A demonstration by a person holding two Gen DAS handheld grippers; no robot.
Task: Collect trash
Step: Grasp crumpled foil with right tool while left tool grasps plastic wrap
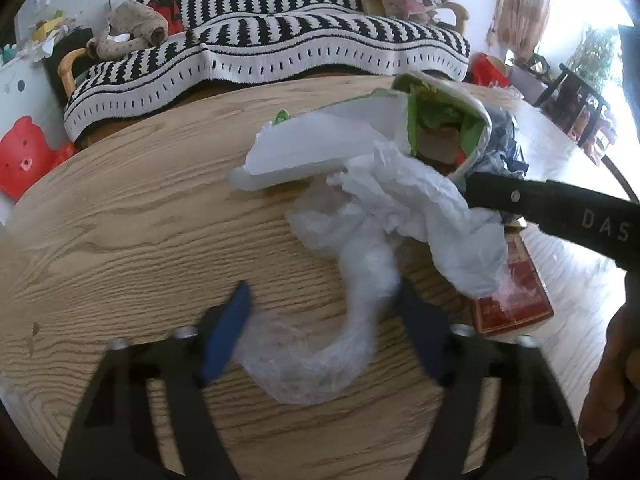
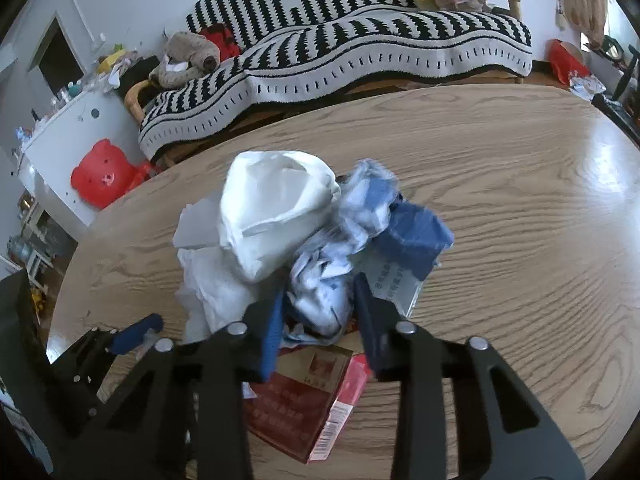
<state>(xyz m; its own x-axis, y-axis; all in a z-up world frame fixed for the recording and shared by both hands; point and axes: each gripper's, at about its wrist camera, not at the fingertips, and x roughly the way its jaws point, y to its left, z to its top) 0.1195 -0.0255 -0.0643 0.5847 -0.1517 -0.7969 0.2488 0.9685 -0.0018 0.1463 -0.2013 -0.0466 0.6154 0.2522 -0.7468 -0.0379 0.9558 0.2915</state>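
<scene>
On the wooden table, all the trash sits in 1 heap near the middle. Left gripper — jaws wide apart, gripping nothing I can confirm. The clear plastic wrap lies in the gap between the 2 blue pads, a twisted strip whose long axis runs from the near side up and away to the right, into the white tissue. Left pad is clear of it; the right pad is blurred and may be touching.

Right gripper — jaws part open, straddling the crumpled blue-and-white wrapper. Contact on either pad is not resolvable, so whether it has a grip: cannot tell. Directly below it lies the red carton, flat on the table.

Far side of the heap: an opened white box and a foil pouch with green inside.

Judgement: the wrap is already between the left jaws, so the left is the nearer one for it. Closing should catch it, since the strip runs forward through the gap. Risk — thin film, and its far end is tucked under the tissue, so lifting may drag the heap.
</scene>
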